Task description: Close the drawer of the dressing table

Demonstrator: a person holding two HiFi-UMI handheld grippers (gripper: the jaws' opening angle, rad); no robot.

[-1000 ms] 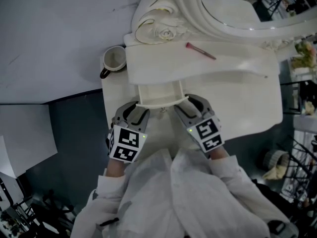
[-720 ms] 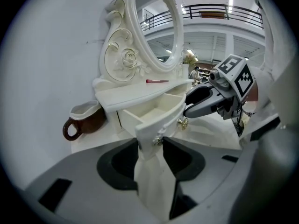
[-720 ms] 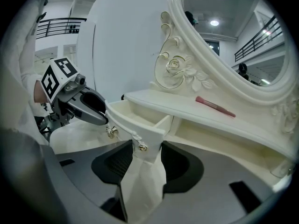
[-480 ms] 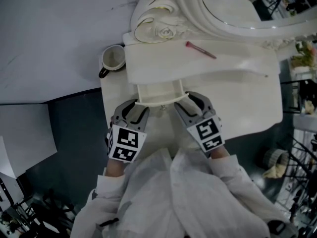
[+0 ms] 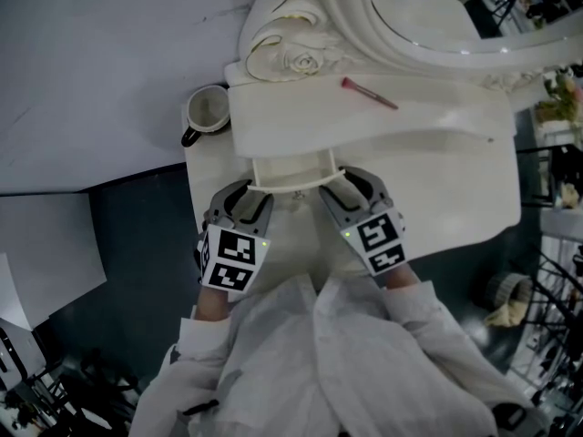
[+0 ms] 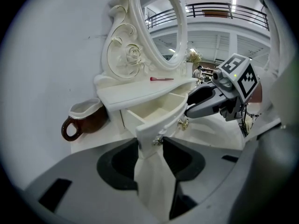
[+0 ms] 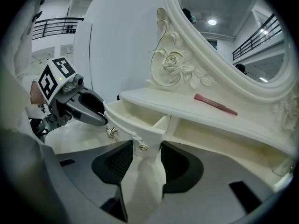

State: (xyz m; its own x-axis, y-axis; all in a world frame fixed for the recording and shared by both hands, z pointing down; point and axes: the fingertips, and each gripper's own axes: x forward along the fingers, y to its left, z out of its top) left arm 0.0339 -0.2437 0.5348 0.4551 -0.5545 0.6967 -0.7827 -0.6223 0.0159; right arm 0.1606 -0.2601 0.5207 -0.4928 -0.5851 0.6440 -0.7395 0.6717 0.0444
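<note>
The left hand-held gripper stands with its jaws spread, and its own view shows the left end of the drawer front, with one small knob, set between them. The pads sit close on either side rather than visibly clamping. The right hand-held gripper mirrors it at the other end: jaws wide, the right corner of the drawer front and its knob between them, nothing held. Compared with a second ago, both hand-held grippers have crept a little toward the dressing table, and the drawer front has gone in with them by a small amount, so slightly less of the pale inside shows. I read that as the closing push being under way but far from finished, since the drawer still juts out from under the shelf toward the front edge of the desk. Its open box is plain in both gripper views. As for pose, the two hand-held grippers slant forward and down and converge on the drawer from left and right — marker cubes turned back toward the person, white sleeves just behind them — so the load looks evenly shared across the front. Farther out, a pink brush lies on the shelf, and a mug stands near the desk's far left corner.
</note>
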